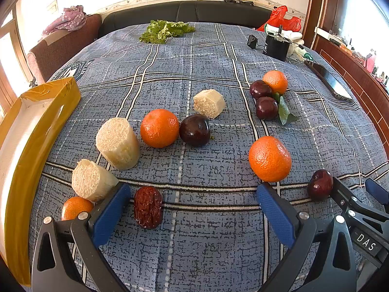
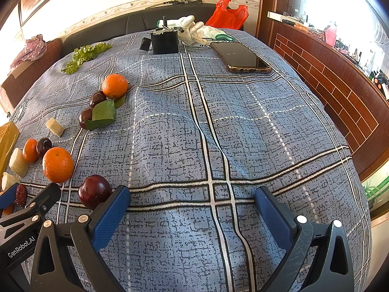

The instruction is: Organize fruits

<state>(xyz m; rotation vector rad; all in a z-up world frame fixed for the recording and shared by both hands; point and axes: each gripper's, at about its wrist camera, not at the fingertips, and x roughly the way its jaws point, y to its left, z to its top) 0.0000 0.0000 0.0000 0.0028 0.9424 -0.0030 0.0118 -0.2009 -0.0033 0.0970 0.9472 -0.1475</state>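
While both tools hang with jaws wide apart and empty, you are at the outset of sorting, by my reading. Ahead-left of your left gripper (image 1: 193,200) lies the yellow cardboard box (image 1: 36,131); beyond its fingers sit fibrous pale cane chunks (image 1: 118,143), dimpled round oranges (image 1: 269,159), and glossy plums (image 1: 194,130). Nearest, just inside its left finger, lies a wrinkled red date (image 1: 148,206). Your right gripper (image 2: 193,200) hovers over bare woven cloth (image 2: 243,133), so the next move calls for closing on one fruit.

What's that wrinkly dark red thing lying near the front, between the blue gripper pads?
It looks like a dried red date: an oblong fruit with deeply wrinkled, slightly glossy dark red skin, whole and unbroken. It lies on its side on the blue plaid cloth, beside one blue pad of the open left gripper. Whether they touch is unclear. No other fruit touches it.
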